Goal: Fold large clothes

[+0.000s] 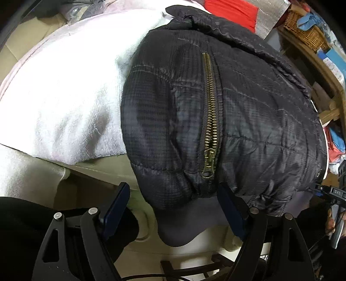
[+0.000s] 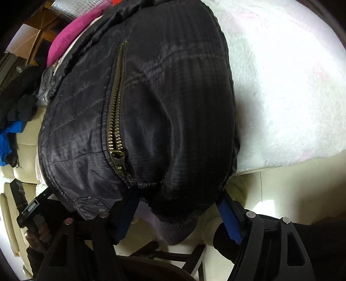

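Note:
A black quilted jacket (image 1: 237, 108) (image 2: 162, 97) with a brass zipper (image 1: 210, 116) (image 2: 115, 112) lies on a white fluffy blanket (image 1: 64, 97) (image 2: 281, 86). Its near hem hangs over the cream seat edge, and a grey ribbed band (image 1: 179, 229) (image 2: 173, 229) droops below it. My left gripper (image 1: 173, 207) is open at the hem's left part, its left finger clear of the cloth. My right gripper (image 2: 177, 211) is open around the hem's right corner, with bulging fabric between the fingers and hiding their tips. Each gripper shows at the other view's edge (image 1: 330, 192) (image 2: 32, 207).
A wicker basket (image 1: 302, 28) on wooden furniture (image 1: 324, 71) and a red cloth (image 1: 233, 10) are behind the jacket. On the other side are a magenta cloth (image 2: 71, 36), a cardboard box (image 2: 28, 43), dark clothes (image 2: 19, 95) and blue fabric (image 2: 8, 138). Dark wooden bars (image 2: 173, 257) sit below the seat.

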Tool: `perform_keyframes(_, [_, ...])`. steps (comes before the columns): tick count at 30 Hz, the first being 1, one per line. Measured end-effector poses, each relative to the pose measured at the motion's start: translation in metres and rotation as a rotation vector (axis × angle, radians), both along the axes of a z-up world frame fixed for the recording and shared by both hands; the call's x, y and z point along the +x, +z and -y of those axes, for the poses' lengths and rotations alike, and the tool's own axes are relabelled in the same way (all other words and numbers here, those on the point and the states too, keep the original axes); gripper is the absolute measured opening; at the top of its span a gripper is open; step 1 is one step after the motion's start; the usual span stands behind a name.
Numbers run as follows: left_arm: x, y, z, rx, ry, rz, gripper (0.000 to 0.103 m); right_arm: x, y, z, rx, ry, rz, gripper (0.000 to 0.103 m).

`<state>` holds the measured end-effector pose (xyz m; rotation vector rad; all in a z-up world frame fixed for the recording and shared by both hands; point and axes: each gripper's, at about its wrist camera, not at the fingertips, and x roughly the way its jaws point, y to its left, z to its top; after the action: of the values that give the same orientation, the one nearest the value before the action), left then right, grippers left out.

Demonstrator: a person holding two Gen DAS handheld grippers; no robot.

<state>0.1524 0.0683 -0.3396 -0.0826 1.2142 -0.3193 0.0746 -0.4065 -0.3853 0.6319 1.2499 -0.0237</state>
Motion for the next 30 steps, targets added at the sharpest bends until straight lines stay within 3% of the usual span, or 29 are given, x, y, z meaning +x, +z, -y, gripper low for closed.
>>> perform_keyframes(5, [-0.007,0.003,-0.002,0.016,0.003,0.027,0.083,-0.002,-0.012,0.0,0.023,-0.032,-0.031,0.08])
perform_keyframes(12, [-0.013,0.009,0.011,0.056,-0.03,0.068,0.083,0.001,-0.021,-0.025,0.012,0.014,-0.046,0.08])
perform_keyframes(13, [-0.014,0.01,0.014,0.06,-0.033,0.075,0.083,0.001,-0.021,-0.031,-0.003,0.029,-0.042,0.078])
perform_keyframes(15, [-0.016,0.012,0.016,0.063,-0.038,0.084,0.083,-0.005,-0.019,-0.044,-0.04,0.079,-0.039,0.063])
perform_keyframes(17, [-0.019,0.014,0.018,0.068,-0.04,0.091,0.083,-0.004,-0.018,-0.058,-0.066,0.11,-0.045,0.041])
perform_keyframes(20, [-0.028,0.019,0.009,0.071,-0.044,0.102,0.083,-0.008,-0.017,-0.072,-0.087,0.129,-0.057,0.03])
perform_keyframes(26, [-0.03,0.022,0.01,0.089,-0.055,0.11,0.083,-0.02,0.013,-0.105,-0.08,0.202,0.035,0.029])
perform_keyframes(30, [-0.033,0.021,0.012,0.101,-0.071,0.105,0.083,-0.022,0.0,-0.082,-0.022,0.144,-0.015,0.032])
